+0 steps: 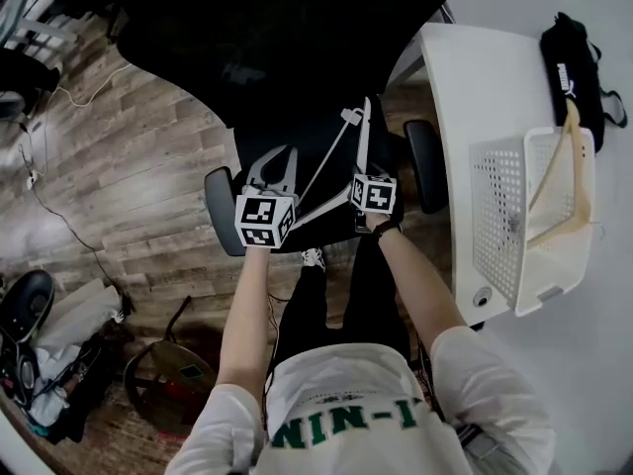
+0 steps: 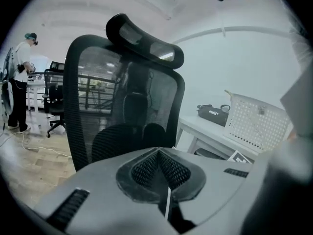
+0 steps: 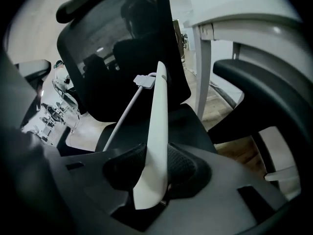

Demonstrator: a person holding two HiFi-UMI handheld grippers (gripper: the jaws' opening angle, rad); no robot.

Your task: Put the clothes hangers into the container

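My right gripper (image 3: 156, 168) is shut on a white plastic clothes hanger (image 3: 157, 111), with the pads pressing on one of its arms. In the head view this white hanger (image 1: 362, 137) stands up from the right gripper (image 1: 364, 178) over the seat of a black office chair (image 1: 297, 57), and its thin rod slants down to the left. My left gripper (image 1: 280, 161) is beside it over the same seat; its jaws (image 2: 159, 163) look shut, with nothing held. A white perforated basket (image 1: 495, 206) lies on the white table (image 1: 475, 77) to the right, and a beige hanger (image 1: 566, 166) is in it.
The chair's mesh back (image 2: 127, 82) and armrests (image 1: 427, 161) stand close around both grippers. A black bag (image 1: 572, 52) lies on the table beyond the basket (image 2: 257, 124). Cables and clutter lie on the wooden floor at the left. A person stands far off at a desk (image 2: 22, 77).
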